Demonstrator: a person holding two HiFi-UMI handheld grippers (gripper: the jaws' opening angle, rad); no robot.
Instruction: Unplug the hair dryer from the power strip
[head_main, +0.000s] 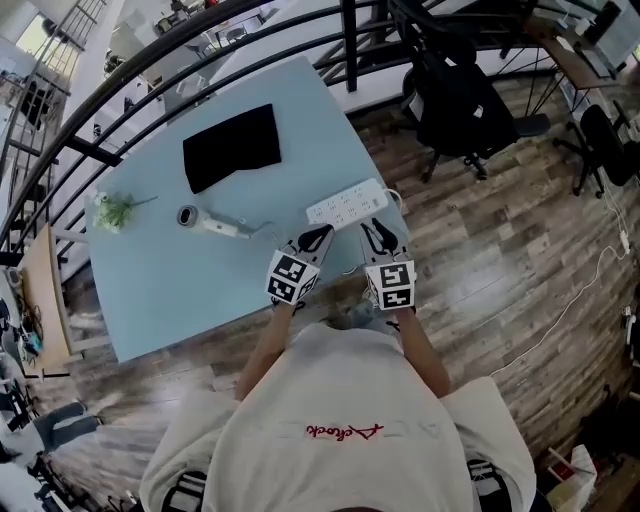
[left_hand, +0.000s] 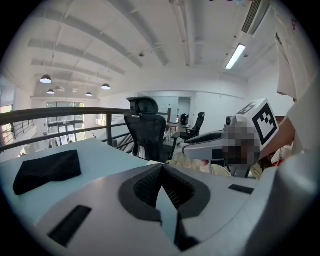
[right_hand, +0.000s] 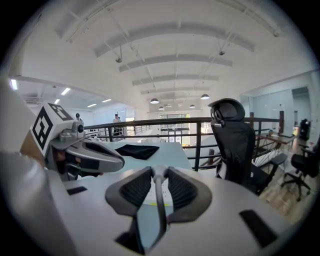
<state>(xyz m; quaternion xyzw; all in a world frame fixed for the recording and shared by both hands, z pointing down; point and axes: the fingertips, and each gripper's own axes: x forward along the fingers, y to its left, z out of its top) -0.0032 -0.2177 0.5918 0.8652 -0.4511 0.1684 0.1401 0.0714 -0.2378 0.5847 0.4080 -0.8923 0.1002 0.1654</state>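
Honestly, the hair dryer (head_main: 208, 221) is lying mid-counter (head_main: 150, 290), with the power strip (head_main: 345, 205) by the near right corner. The left hand-held gripper (head_main: 318, 235) is sitting closed and empty, while the right hand-held gripper (head_main: 375, 232) is pinching a thin, floppy grey cord (right_hand: 159, 200). I'm guessing the stiff plug grips better.

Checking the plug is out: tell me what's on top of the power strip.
Nothing stands on the power strip; its sockets look bare and uncovered in the head view. The right gripper near it holds a grey cord.

Overhead and low views, shared table (head_main: 150, 290)
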